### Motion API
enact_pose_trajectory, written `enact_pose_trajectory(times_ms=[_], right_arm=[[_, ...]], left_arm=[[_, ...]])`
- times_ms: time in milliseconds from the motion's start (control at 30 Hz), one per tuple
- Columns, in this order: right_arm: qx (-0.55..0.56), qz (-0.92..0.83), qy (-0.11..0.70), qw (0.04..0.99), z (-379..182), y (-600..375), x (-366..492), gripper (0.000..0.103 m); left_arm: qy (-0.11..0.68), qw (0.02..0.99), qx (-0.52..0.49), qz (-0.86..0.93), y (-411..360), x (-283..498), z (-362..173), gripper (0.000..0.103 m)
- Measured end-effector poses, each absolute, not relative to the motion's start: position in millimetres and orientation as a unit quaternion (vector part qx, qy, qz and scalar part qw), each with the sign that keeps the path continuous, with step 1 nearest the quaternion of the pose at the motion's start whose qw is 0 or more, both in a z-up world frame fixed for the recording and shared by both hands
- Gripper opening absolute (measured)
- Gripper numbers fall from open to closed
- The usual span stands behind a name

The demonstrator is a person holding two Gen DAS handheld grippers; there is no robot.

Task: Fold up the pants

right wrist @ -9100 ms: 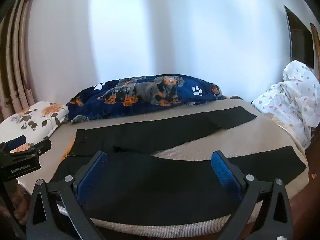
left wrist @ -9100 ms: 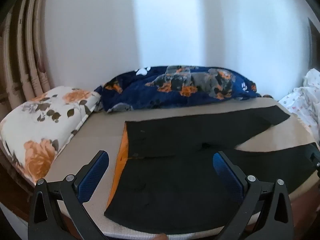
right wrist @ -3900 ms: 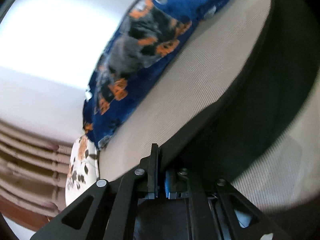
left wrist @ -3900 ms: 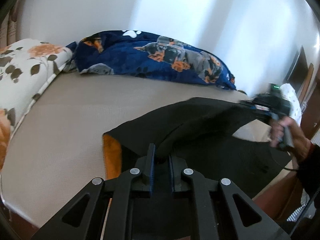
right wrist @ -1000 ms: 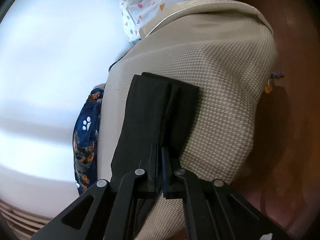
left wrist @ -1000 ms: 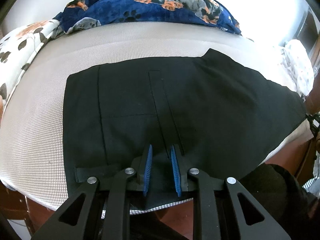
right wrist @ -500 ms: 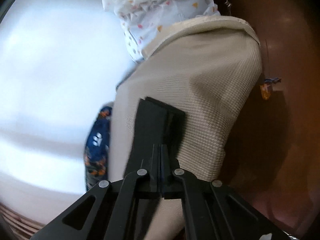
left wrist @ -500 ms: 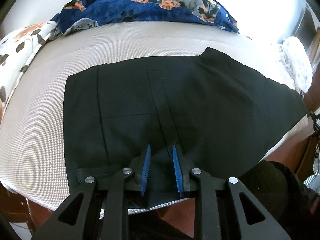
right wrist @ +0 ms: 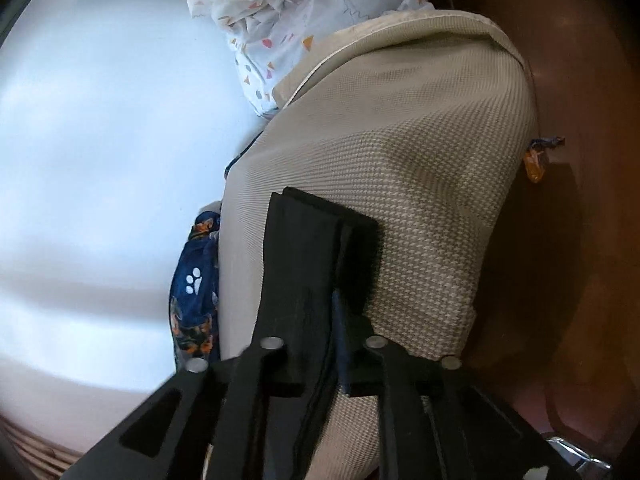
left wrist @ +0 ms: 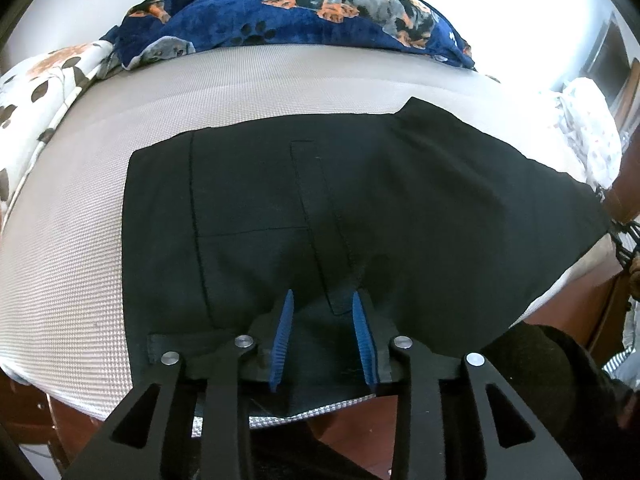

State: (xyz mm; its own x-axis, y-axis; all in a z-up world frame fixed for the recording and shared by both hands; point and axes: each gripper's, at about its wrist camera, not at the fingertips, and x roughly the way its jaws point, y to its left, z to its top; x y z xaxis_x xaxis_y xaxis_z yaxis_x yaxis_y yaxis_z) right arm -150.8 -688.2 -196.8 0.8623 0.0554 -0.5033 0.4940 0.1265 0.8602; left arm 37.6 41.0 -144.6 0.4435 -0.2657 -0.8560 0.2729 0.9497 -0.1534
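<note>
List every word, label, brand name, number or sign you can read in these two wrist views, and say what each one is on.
None: no readable text in either view.
The black pants show only seams.
The navy blanket carries dog and paw-print pictures, no words.
The white sheet has coloured shapes, no letters.
The orange wrapper on the floor is too small to read.

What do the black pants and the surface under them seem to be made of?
The pants look like a matte, smooth woven cloth, perhaps a suiting fabric: they lie flat, with fine stitched seams and no shine. The mattress cover looks like a coarse beige textile with a small houndstooth-like weave; the fibre of either cannot be told.
</note>
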Motion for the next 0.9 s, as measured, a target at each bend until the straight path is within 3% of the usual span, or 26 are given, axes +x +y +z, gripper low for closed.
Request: enact_pose_trajectory(times_ms=[133, 233, 400, 433, 500, 800, 900], right_arm=[[0.649, -0.155, 0.205, 0.716, -199, -690, -148, 0.027], [0.646, -0.162, 0.207, 0.717, -196, -689, -146, 0.030], [0.634, -0.164, 0.214, 0.725, -192, -685, -142, 0.031], [0.628, -0.167, 0.217, 0.729, -191, -685, -141, 0.028], [0.599, -0.180, 0.244, 0.741, -187, -683, -136, 0.010], [0.538, -0.206, 0.255, 0.777, -161, -669, -151, 0.005], [0.547, -0.224, 0.275, 0.758, -177, -675, -154, 0.000]], left_arm=[[0.500, 0.850, 0.012, -0.165, 37, 36, -144, 0.045], [0.497, 0.851, 0.023, -0.170, 32, 34, -144, 0.059], [0.490, 0.854, 0.043, -0.169, 25, 31, -145, 0.061], [0.490, 0.854, 0.040, -0.170, 26, 32, -145, 0.061], [0.492, 0.853, 0.034, -0.171, 25, 31, -145, 0.061], [0.493, 0.853, 0.025, -0.173, 27, 33, -143, 0.061], [0.493, 0.852, 0.026, -0.174, 28, 33, -143, 0.061]])
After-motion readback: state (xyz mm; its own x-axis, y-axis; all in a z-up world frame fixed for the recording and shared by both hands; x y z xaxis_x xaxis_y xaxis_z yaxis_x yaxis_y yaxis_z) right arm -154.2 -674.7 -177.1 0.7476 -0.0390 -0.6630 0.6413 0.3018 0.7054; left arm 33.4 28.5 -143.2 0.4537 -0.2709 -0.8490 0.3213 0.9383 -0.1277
